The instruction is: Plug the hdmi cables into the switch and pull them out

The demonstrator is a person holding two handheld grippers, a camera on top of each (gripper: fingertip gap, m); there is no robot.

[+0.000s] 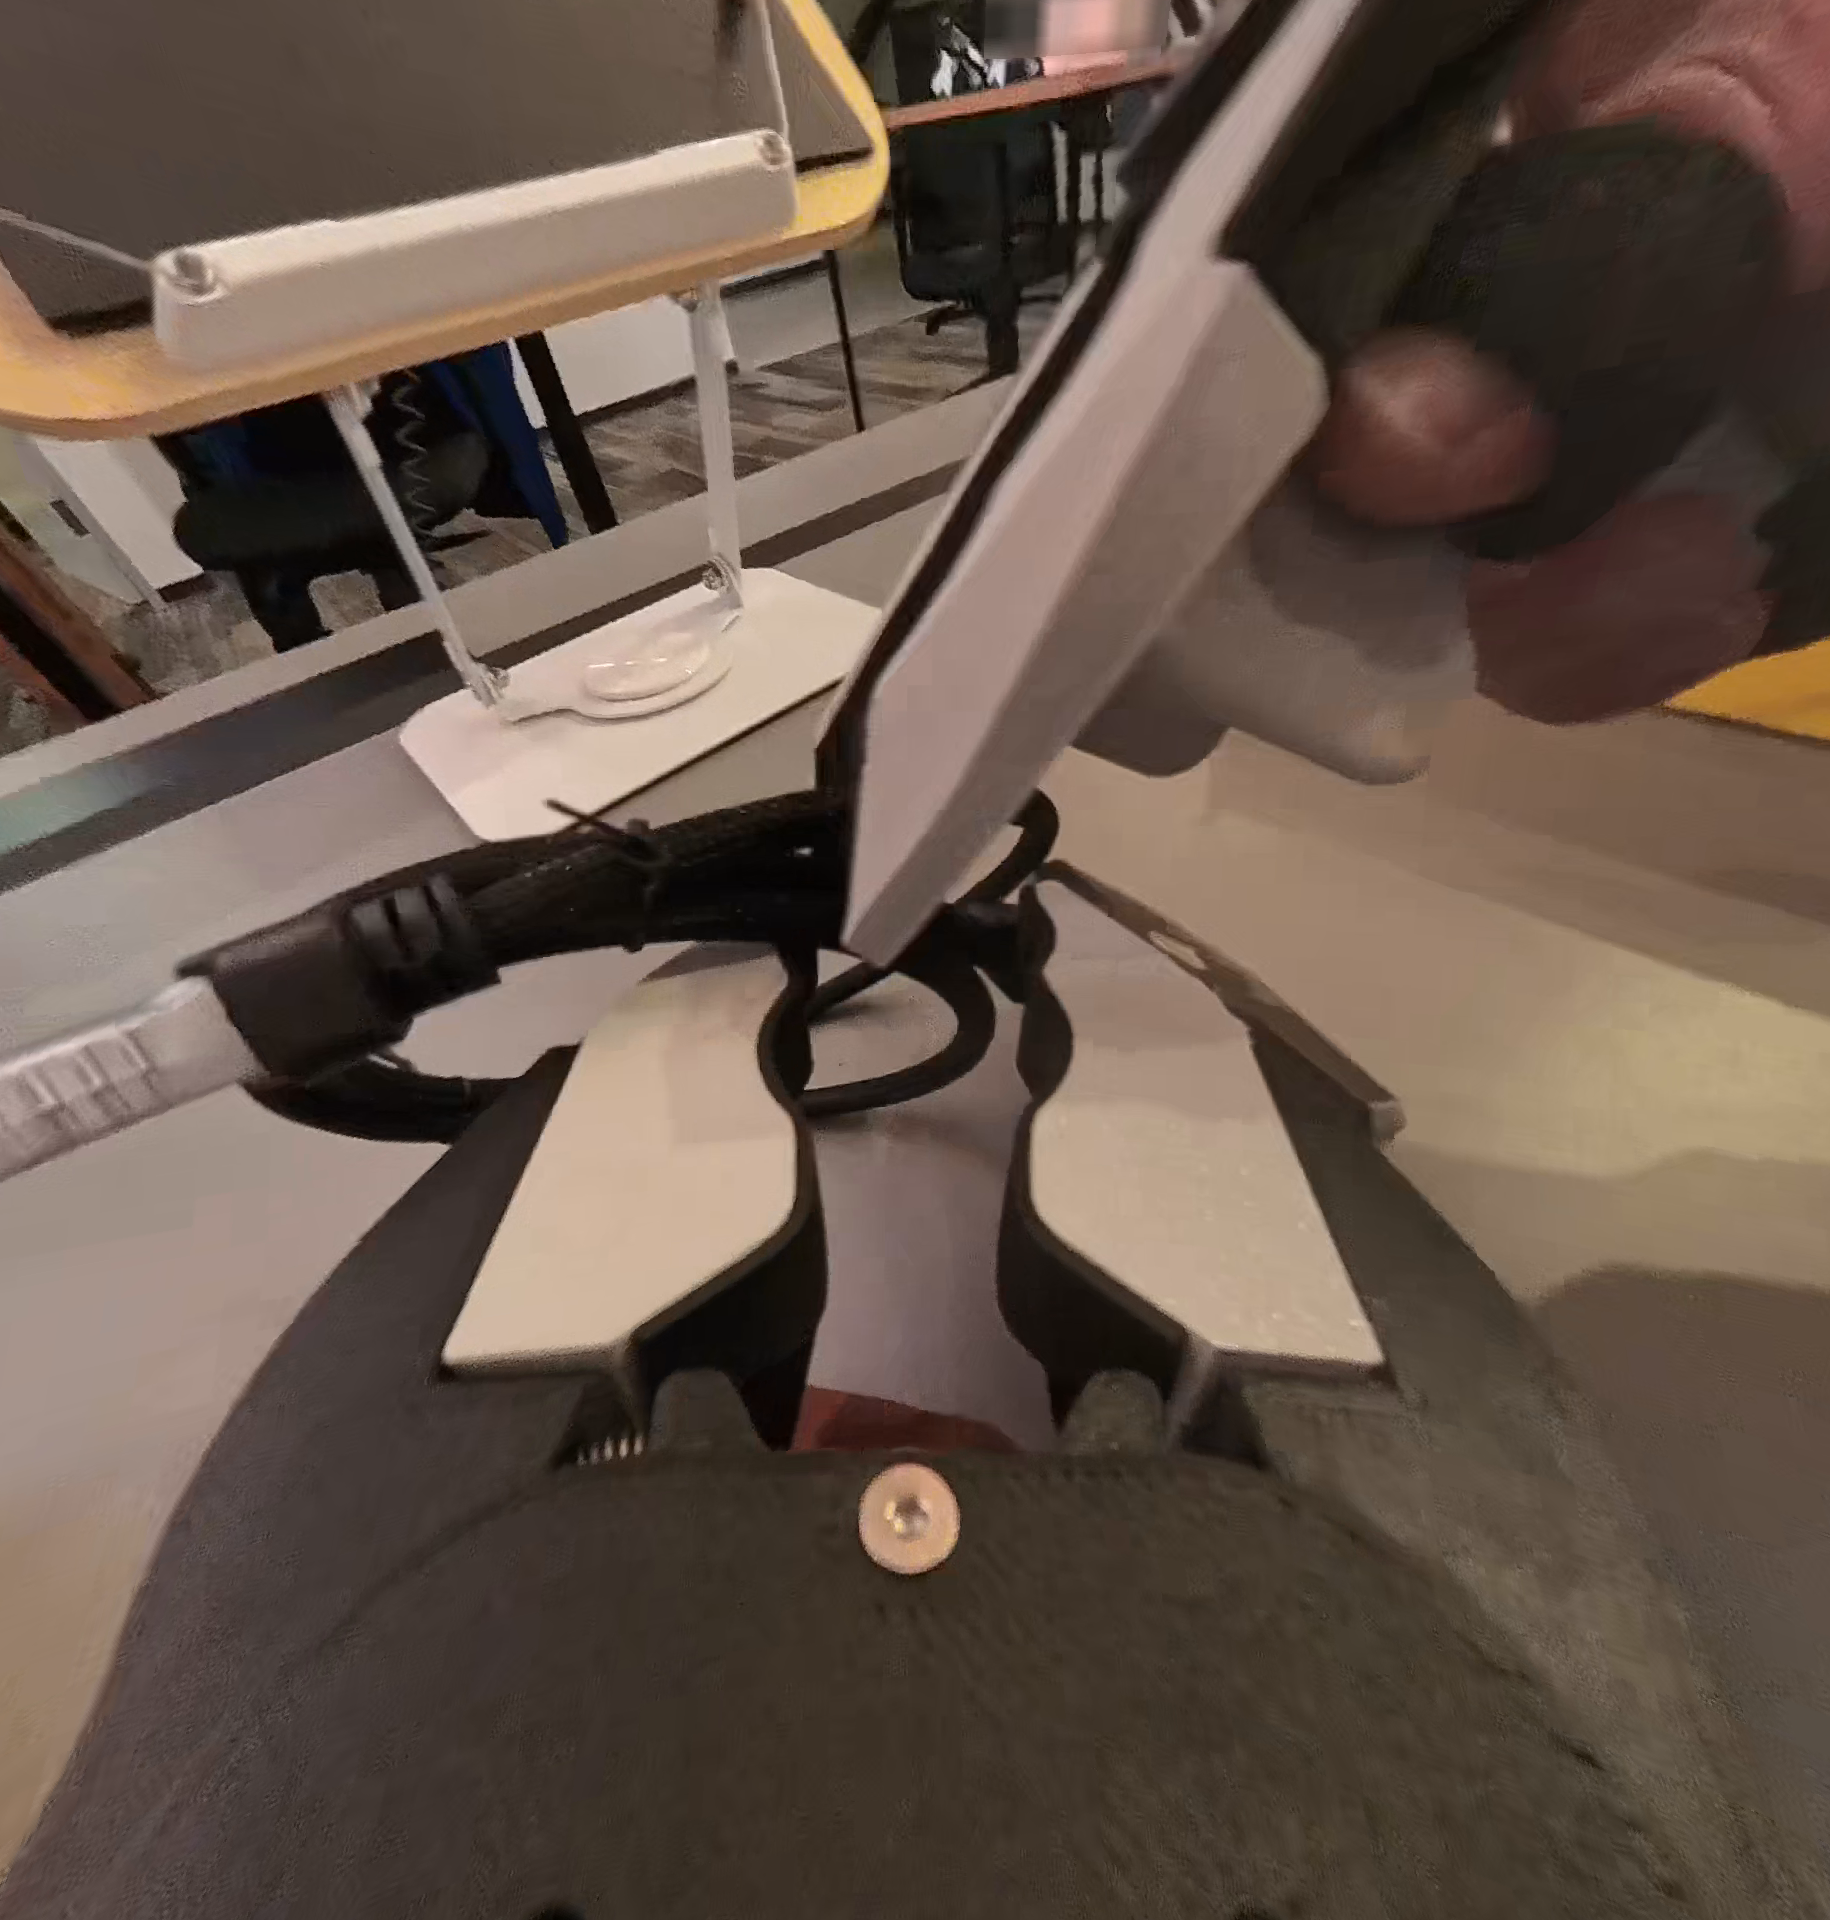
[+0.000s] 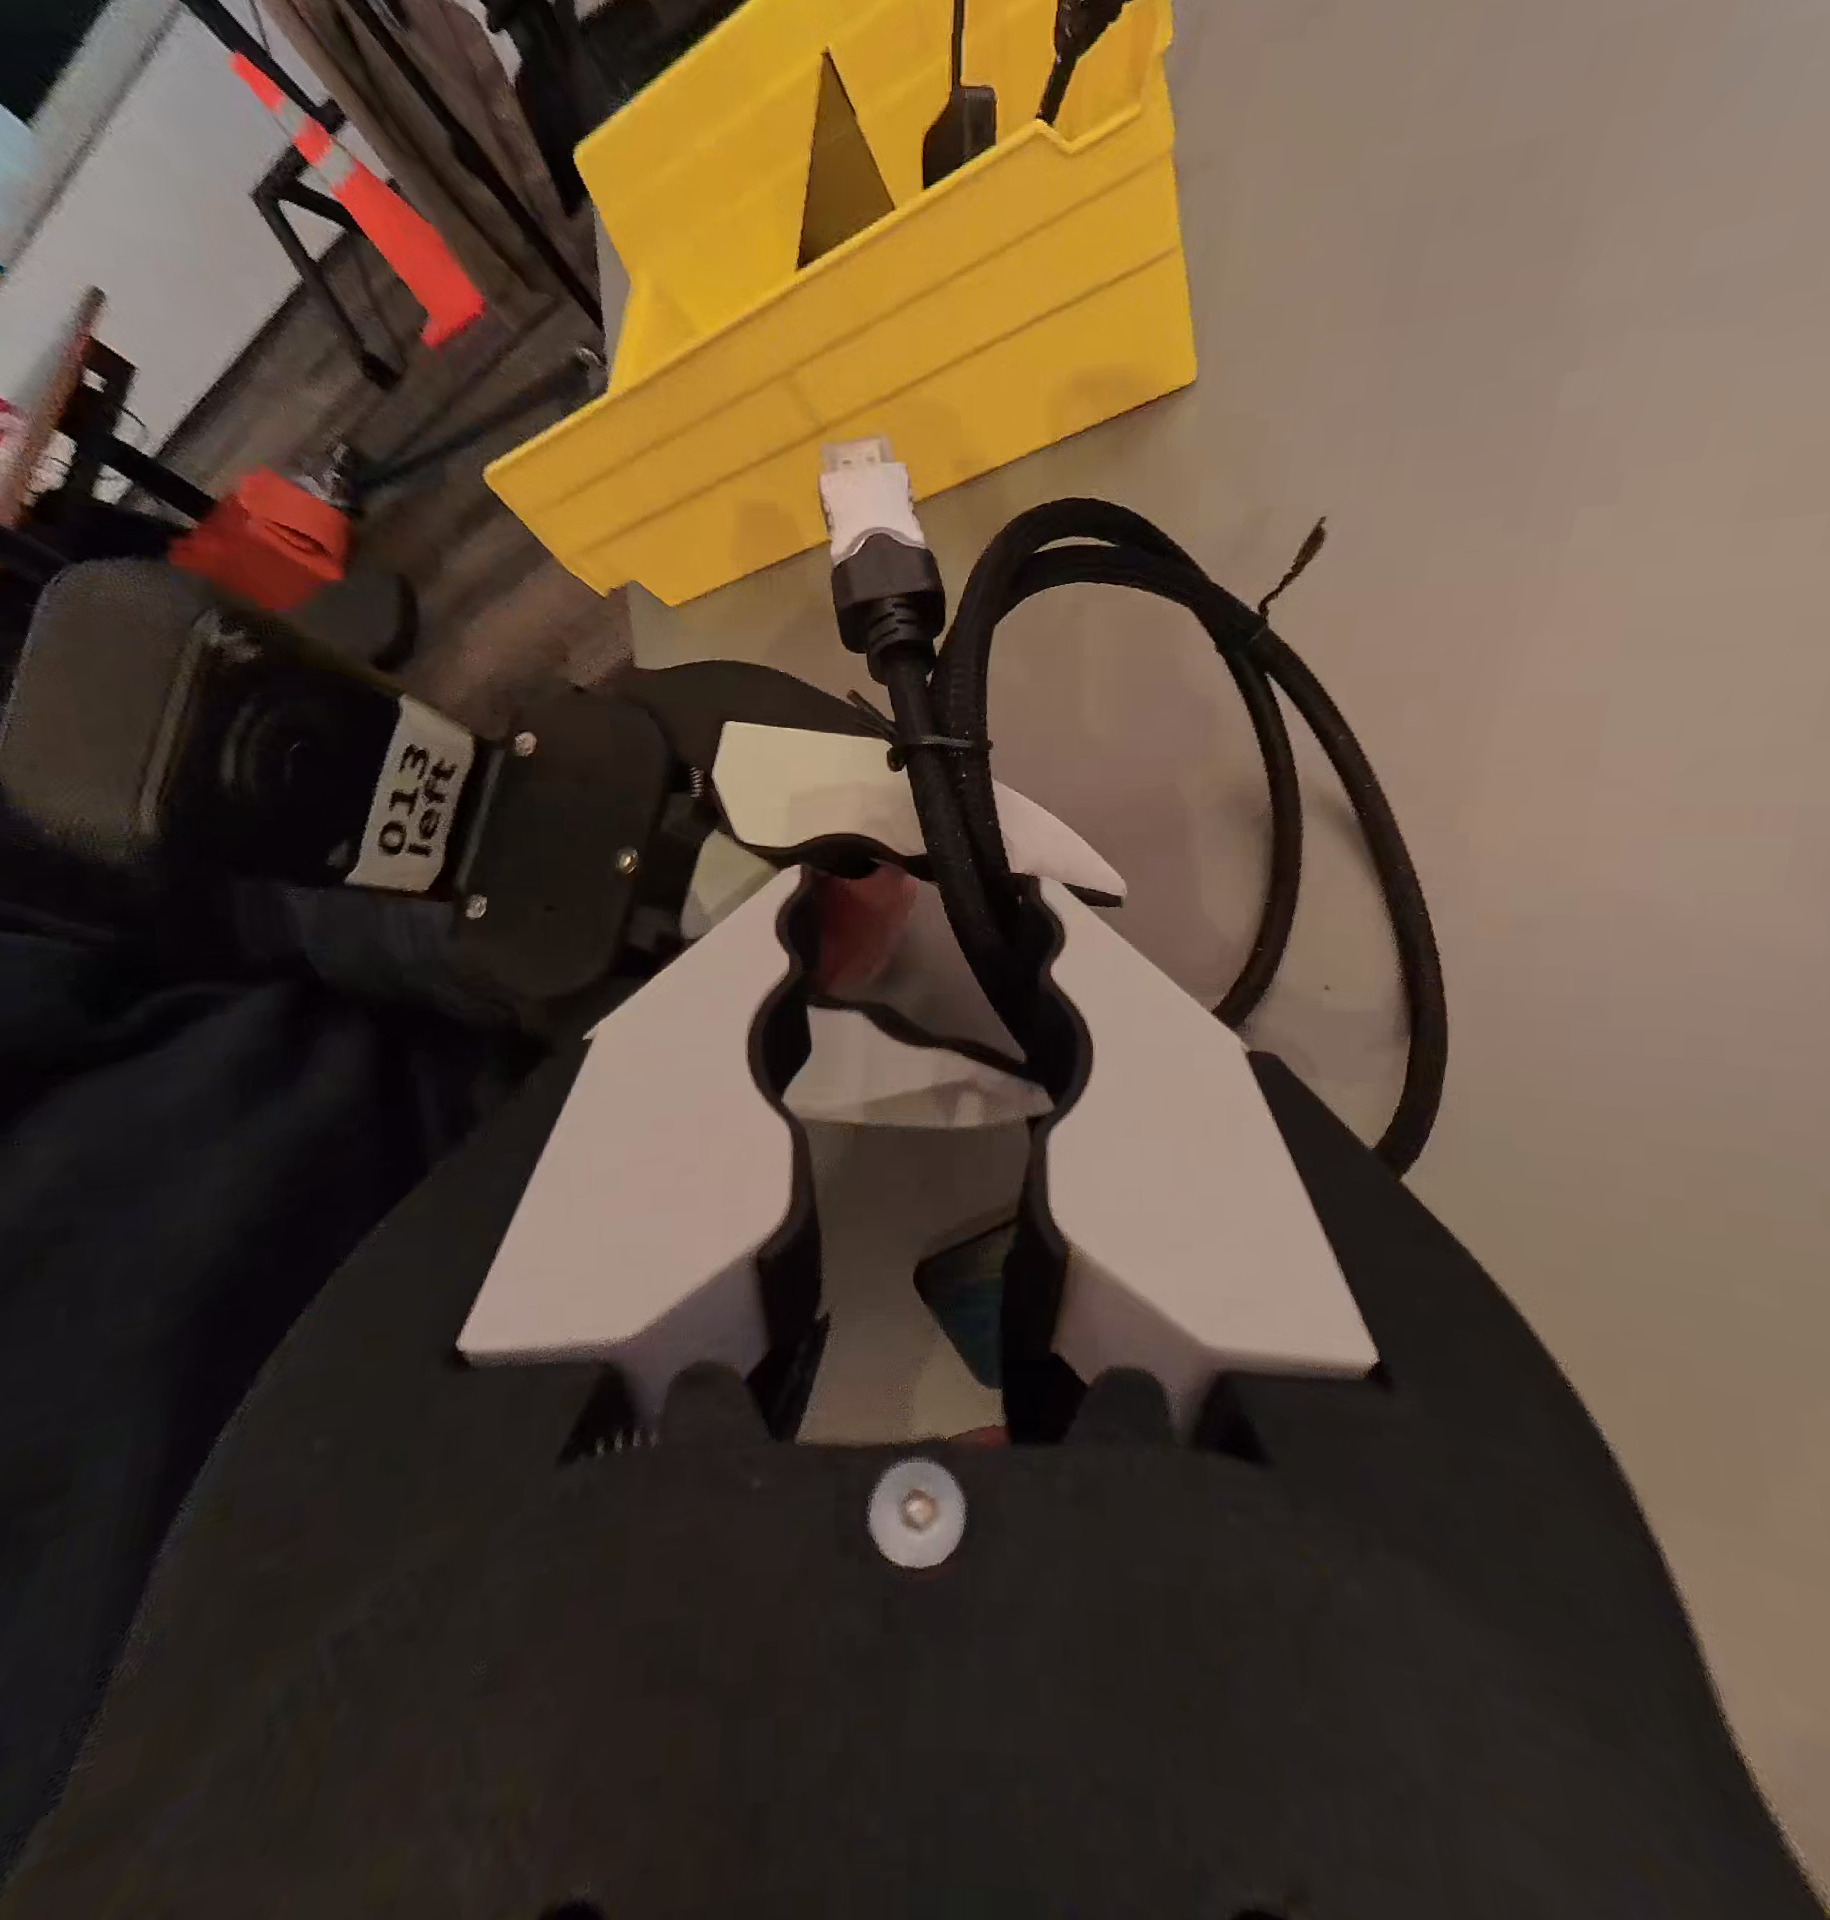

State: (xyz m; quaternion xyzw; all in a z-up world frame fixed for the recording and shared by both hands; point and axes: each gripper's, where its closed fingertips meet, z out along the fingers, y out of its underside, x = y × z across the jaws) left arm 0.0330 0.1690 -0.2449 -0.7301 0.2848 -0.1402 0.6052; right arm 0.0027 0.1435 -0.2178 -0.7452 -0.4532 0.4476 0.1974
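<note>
A black braided HDMI cable (image 2: 952,810), looped and zip-tied, lies on the grey table. Its silver plug (image 2: 869,499) points toward a yellow bin. In the left wrist view the plug (image 1: 90,1070) is at the far left and the cable (image 1: 724,862) runs right to the other gripper. My right gripper (image 2: 921,925) is open; the cable passes between its fingertips, against the right finger. My left gripper (image 1: 906,966) is open with a thin cable loop (image 1: 890,1049) between its fingers. The two grippers' tips meet at the cable. No switch shows in either view.
A yellow bin (image 2: 890,312) holding more cables stands just beyond the plug. A white stand (image 1: 641,707) carries a yellow-edged board at the back. A hand (image 1: 1617,416) holds the right gripper. The table edge lies left of the bin, with orange items beyond it.
</note>
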